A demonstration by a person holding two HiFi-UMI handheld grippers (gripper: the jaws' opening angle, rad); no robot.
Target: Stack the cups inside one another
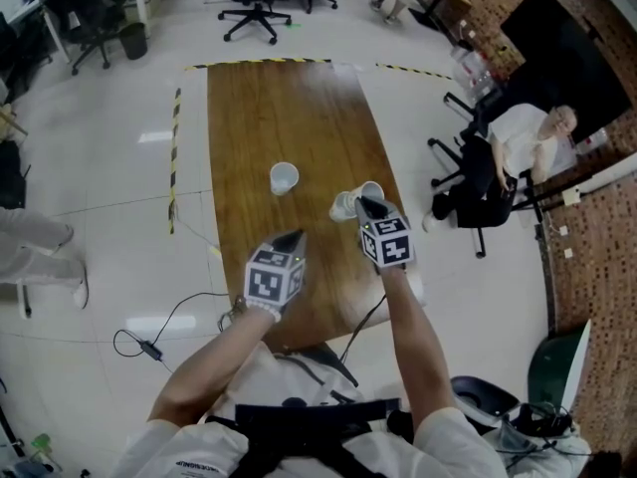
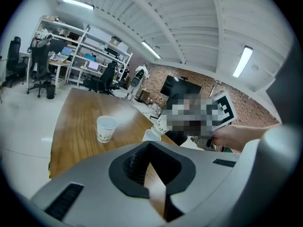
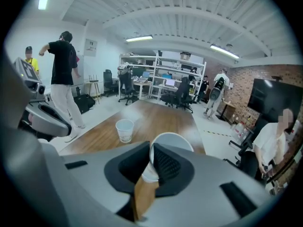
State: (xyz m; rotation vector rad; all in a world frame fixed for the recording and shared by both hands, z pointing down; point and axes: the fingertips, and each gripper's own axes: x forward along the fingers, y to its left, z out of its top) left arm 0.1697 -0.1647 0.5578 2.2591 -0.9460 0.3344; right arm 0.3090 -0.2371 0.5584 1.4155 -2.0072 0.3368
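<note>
Closest to us, the right gripper point(image 3: 150, 163) has its pads clamped on the near wall of a paper cup point(image 3: 171, 143), and the cup's open mouth shows just past the fingertips. The left gripper point(image 2: 150, 156) is closed up at the tips with nothing in it, and only a thin strip of tabletop shows behind the pads.

From the left gripper view, the held cup hangs tilted right over a second cup point(image 2: 152, 135) standing on the table. They're touching or very nearly, we honestly can't tell. In the head view that pair sits by the right edge of the wooden table point(image 1: 259, 118).

The third cup point(image 1: 284, 178) stands upright on its own around the middle of the table, well apart from the other two. The left gripper hovers over the near end, clear of every cup.

Off to the right of the table, a person point(image 1: 523, 139) sits in a chair.
</note>
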